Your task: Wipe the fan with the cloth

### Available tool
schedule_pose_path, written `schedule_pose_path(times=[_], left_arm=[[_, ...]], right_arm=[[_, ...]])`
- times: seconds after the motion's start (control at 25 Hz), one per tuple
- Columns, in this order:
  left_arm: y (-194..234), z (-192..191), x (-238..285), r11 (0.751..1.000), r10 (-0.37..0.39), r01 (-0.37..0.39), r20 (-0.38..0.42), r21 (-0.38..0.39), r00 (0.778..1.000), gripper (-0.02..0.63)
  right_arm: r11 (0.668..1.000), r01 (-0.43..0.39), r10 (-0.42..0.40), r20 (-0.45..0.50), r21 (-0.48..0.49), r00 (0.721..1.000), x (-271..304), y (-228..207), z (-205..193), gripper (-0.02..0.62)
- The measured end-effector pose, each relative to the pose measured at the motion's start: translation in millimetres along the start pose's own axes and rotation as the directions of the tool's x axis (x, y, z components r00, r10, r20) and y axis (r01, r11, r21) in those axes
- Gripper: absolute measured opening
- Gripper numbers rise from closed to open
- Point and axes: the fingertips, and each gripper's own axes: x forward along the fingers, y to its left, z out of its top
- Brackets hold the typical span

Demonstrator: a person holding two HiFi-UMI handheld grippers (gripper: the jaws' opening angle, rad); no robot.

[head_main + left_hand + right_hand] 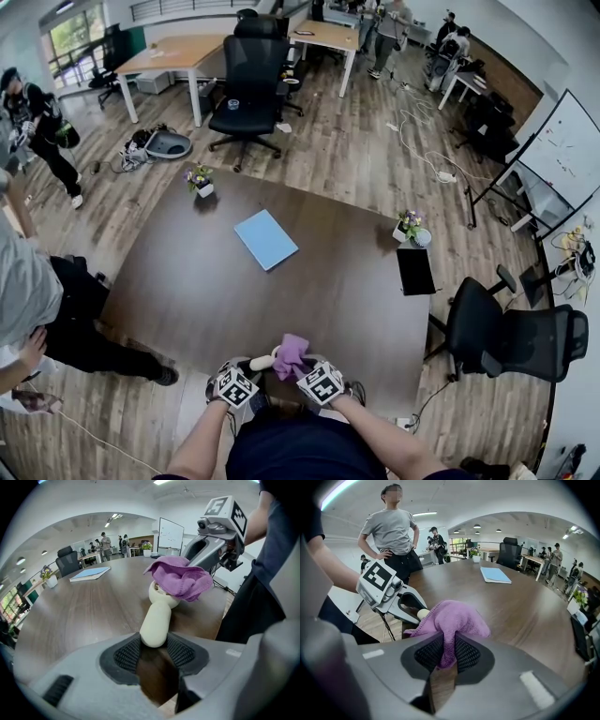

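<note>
Cloth (457, 616) pinched in right claw (447, 652), draped over fan (157, 619), left claw (154, 652) gripping handle

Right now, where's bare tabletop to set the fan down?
Free: middle, between blue notebook and fan; left side, this side of the far flowerpot. Crowded: near edge (left gripper, right gripper, cloth); right edge (second flowerpot, black slab).

fan (157, 620) 1 | cloth (454, 616) 1 | tongs (154, 651) (447, 656) 2 | flower pots (200, 180) (411, 228) 2 | notebook (265, 238) 1 | chairs (248, 84) (511, 333) — perhaps 3 — far ones unclear

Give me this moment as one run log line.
left gripper: shut on fan handle | right gripper: shut on cloth | cloth: draped over fan head | step: wipe
</note>
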Motion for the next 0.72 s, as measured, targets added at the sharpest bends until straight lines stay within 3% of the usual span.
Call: schedule_pose_path(times=[0.72], left_arm=[[-4, 0, 3, 1.0, 0.005, -0.005, -0.01, -0.001, 1.0, 0.173]], right_arm=[[0.993, -0.104, 0.102, -0.032, -0.059, 0.994, 13, 32, 1, 0.071]])
